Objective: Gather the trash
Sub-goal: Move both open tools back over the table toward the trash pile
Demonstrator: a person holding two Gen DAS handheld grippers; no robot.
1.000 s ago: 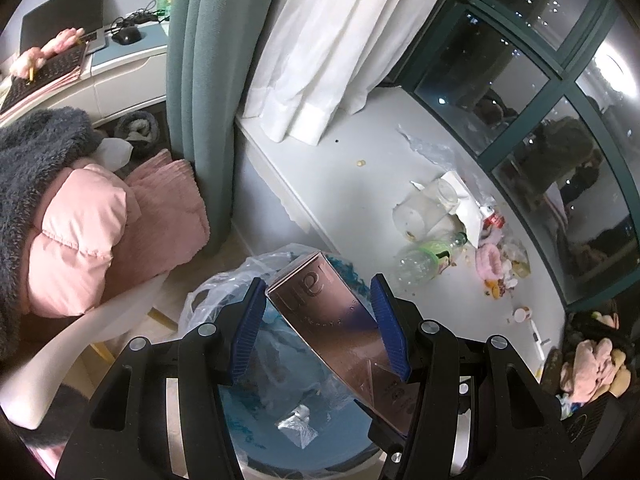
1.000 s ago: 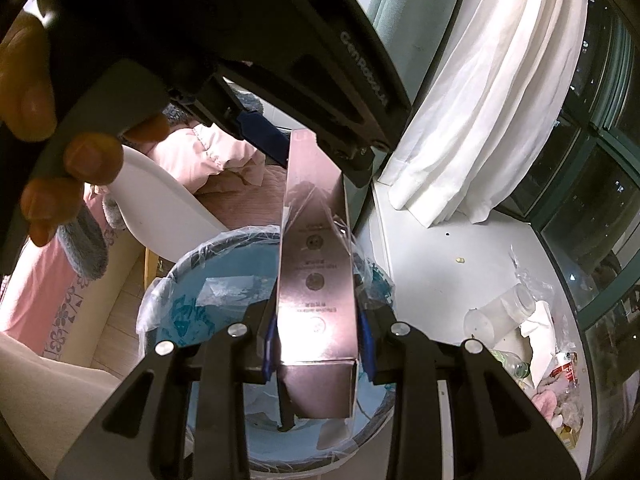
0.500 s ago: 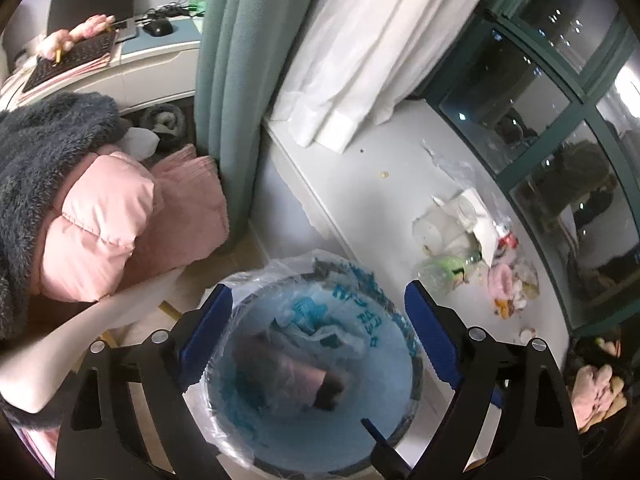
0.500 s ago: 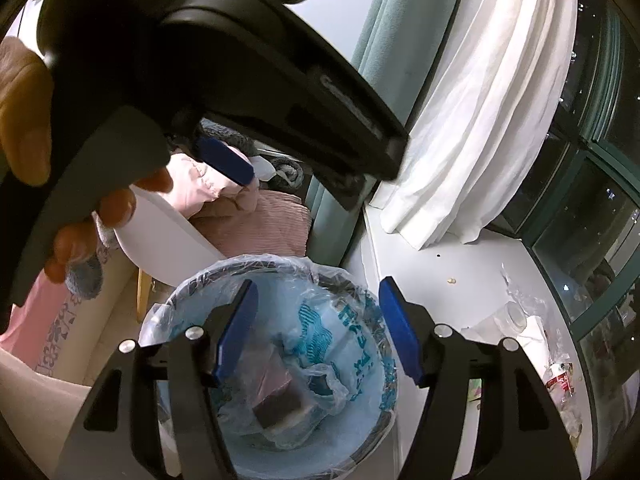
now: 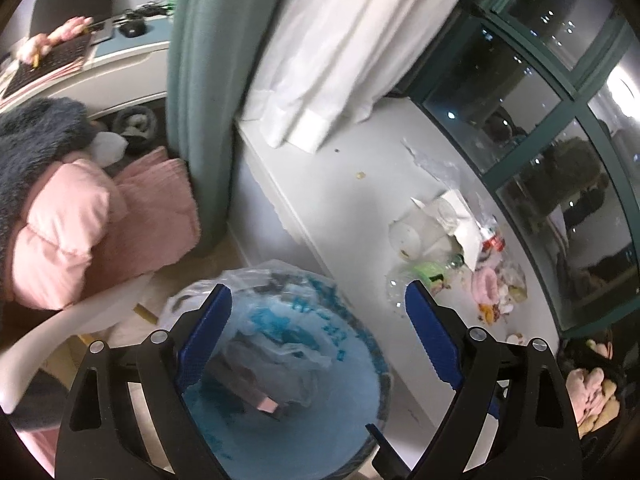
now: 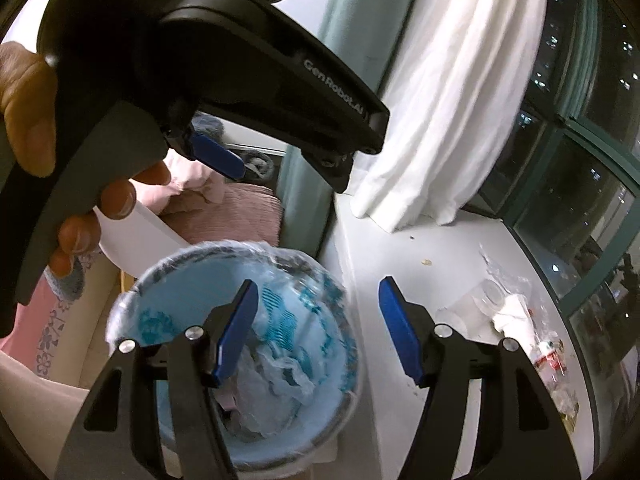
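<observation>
A white window ledge (image 5: pixel 336 216) runs from upper centre to lower right, beside dark window panes (image 5: pixel 532 92) and a white curtain (image 5: pixel 332 40). Trash (image 5: pixel 452 240) is heaped at the ledge's right, with no clear long axis. The bin (image 5: pixel 280 360) sits at lower centre. The left claw (image 5: pixel 318 340) and right claw (image 6: pixel 316 326) both gape wide, holding nothing.

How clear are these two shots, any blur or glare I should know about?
Left wrist view: motion blur smears the trash bin and white curtain; a lamp's glare reflects in the dark window. Right wrist view: sharper, bin liner slightly smeared; fisheye bends the window frames.
</observation>
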